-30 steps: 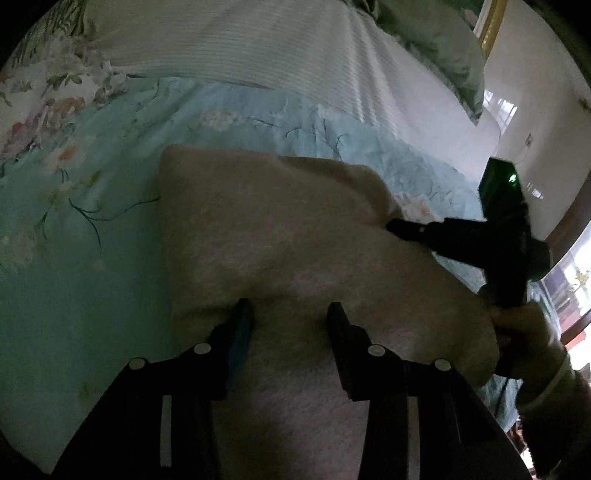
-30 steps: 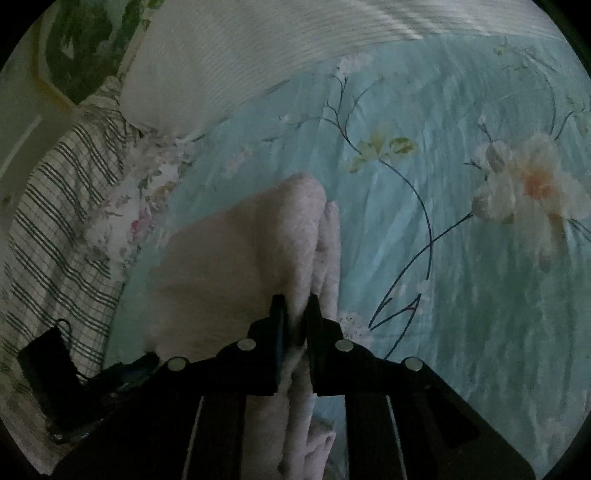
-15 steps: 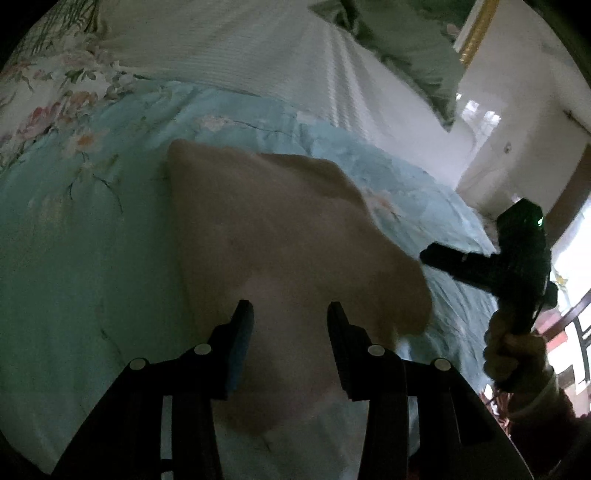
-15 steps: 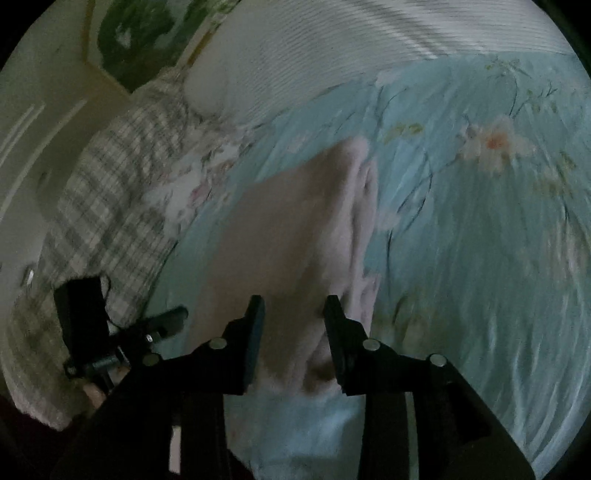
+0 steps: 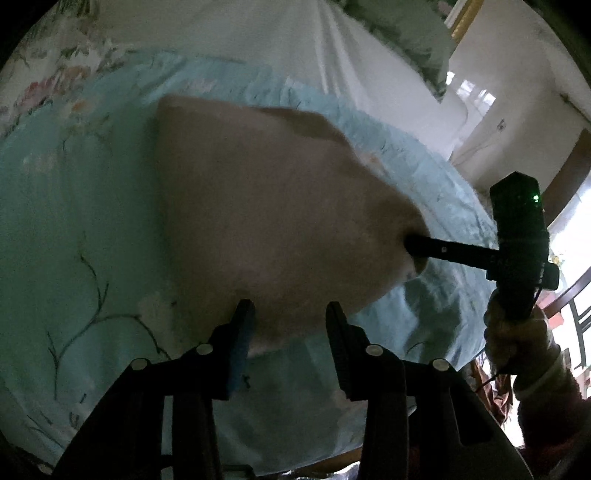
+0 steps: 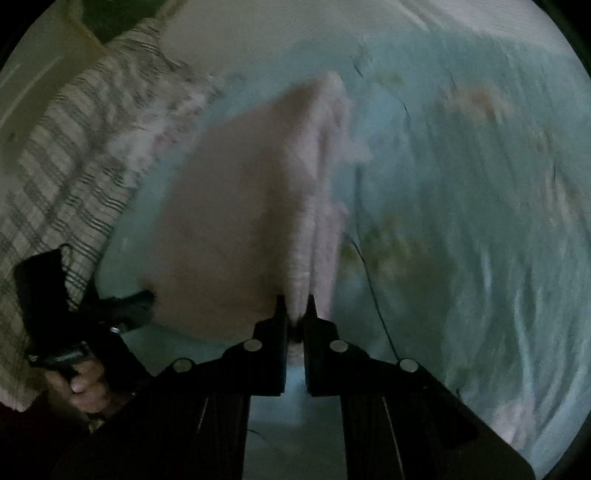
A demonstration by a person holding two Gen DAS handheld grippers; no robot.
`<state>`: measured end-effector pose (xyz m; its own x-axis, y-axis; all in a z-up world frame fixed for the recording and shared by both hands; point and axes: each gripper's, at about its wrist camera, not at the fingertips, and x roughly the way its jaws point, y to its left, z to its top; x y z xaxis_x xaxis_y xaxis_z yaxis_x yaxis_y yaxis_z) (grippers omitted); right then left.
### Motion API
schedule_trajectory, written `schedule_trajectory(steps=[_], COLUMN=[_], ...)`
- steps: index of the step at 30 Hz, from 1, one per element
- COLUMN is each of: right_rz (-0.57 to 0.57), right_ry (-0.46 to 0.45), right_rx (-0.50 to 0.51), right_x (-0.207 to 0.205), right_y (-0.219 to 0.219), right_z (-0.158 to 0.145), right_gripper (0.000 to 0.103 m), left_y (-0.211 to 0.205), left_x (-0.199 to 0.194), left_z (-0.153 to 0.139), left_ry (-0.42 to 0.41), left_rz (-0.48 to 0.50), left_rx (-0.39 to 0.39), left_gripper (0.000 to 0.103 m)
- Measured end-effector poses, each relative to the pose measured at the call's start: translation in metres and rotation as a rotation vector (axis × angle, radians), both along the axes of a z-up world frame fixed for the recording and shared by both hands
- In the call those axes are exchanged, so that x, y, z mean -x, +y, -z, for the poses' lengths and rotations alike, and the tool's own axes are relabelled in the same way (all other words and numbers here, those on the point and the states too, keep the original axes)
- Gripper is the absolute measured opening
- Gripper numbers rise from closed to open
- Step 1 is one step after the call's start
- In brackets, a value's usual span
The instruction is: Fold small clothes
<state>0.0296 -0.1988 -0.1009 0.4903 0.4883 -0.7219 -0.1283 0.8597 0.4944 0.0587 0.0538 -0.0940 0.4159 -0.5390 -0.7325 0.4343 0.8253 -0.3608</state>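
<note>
A folded beige fleece garment (image 5: 266, 221) lies on the light-blue floral bedspread (image 5: 74, 229); it also shows in the right wrist view (image 6: 243, 206). My left gripper (image 5: 290, 314) is open, its fingers at the garment's near edge, holding nothing. My right gripper (image 6: 295, 301) is shut on the garment's thick folded edge; in the left wrist view its fingers (image 5: 436, 251) reach into the garment's right corner. The left gripper also shows in the right wrist view (image 6: 136, 299), at the garment's left corner.
A white striped pillow (image 5: 229, 33) and a green pillow (image 5: 399, 26) lie at the bed's head. A checked blanket (image 6: 62, 155) lies left of the bedspread. The bed's edge and a bright doorway (image 5: 569, 251) are to the right.
My right gripper let go and opened half a second ago, then returned and shut on the garment's folded edge. My left gripper stayed open and drew back to the garment's near edge.
</note>
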Motion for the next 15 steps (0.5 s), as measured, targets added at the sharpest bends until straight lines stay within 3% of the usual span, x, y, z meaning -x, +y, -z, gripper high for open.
schedule_trajectory(steps=[5,9,12,15], right_rz=[0.082,0.15,0.129,0.084], right_ry=[-0.012,-0.142,-0.235,-0.24], right_rx=[-0.095,-0.084,-0.129,-0.104], right_x=[0.008,0.021,0.013,-0.017], right_y=[-0.013,-0.021,-0.011,0.019], right_z=[-0.009,-0.054,-0.082,-0.089], right_gripper=[0.013,0.013,0.013,0.013], left_y=[-0.004,0.003,0.009,0.008], left_x=[0.0,0.003,0.001,-0.012], left_z=[0.005,-0.012,-0.025,-0.032], left_ry=[0.0,-0.032,-0.065,-0.077], left_rz=[0.002,0.009,-0.005,-0.021], left_rx=[-0.021,-0.014,0.002,0.017], left_gripper=[0.038,0.038,0.038,0.038])
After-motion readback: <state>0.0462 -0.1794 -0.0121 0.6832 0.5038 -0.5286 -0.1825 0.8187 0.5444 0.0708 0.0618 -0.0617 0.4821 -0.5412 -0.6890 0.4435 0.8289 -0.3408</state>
